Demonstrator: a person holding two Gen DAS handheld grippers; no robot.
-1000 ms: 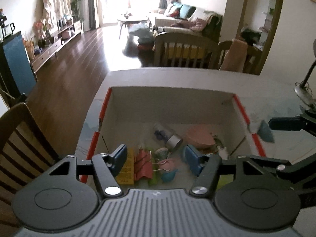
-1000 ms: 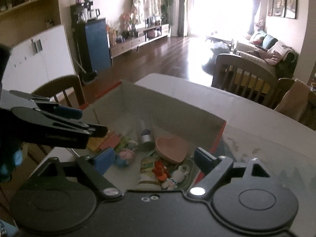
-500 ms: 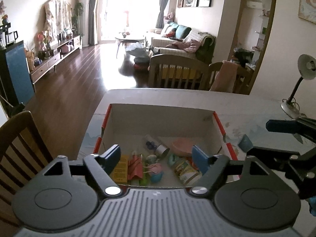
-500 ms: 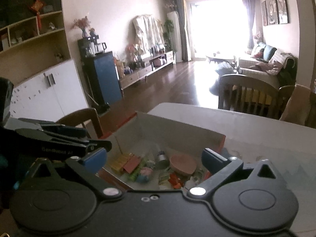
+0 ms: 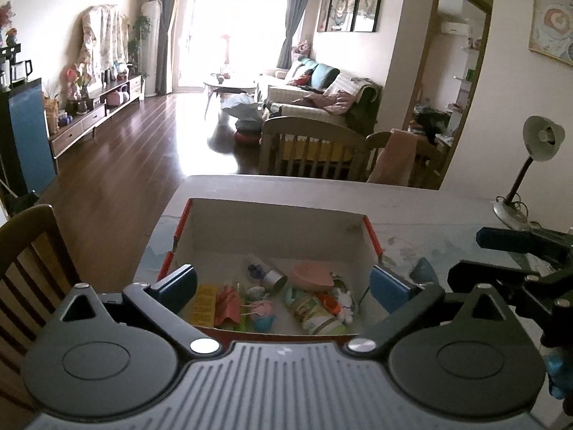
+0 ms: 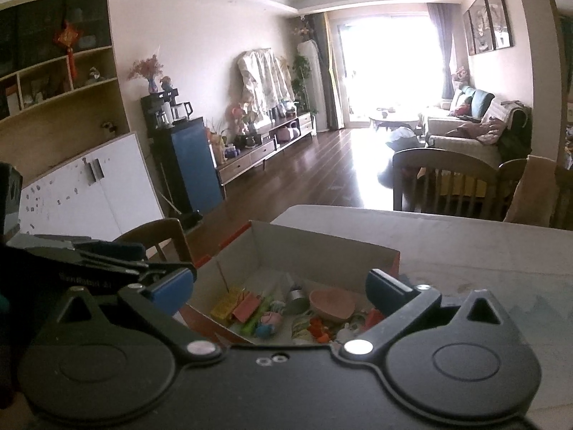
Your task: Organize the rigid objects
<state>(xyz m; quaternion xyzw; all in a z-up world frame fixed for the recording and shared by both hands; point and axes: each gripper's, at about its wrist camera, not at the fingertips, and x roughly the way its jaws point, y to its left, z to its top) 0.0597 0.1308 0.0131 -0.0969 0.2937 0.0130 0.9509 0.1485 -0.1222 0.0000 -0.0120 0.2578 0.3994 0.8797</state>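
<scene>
**Both tongs empty above the filled box**

I hold the left tongs [image 5: 283, 283] and the right tongs [image 6: 279, 292] over the near edge of the cardboard box [image 5: 275, 225], which stands on the tabletop [image 5: 412, 200]. The left tongs are opening at this moment, with nothing between the blue pads; the right tongs stand wide and also carry nothing. In the left view I see the right tongs just beside mine, at the right edge.

The small rigid things all lie inside the box, on its floor, toward the near wall. I can name a pink heart-shaped dish [image 5: 313, 275], a small bottle with a silver cap [image 5: 274, 278], a yellow card [image 5: 203, 304], a red binder clip [image 5: 229, 304] and a printed cup lying on its side [image 5: 315, 313]. Some small toy figures lie beside the cup, too small for me to name.

I judge that the box serves as the collecting place, because its tall walls keep loose pieces together. No loose piece shows on the tabletop around it, so I think the task is near its end.
</scene>
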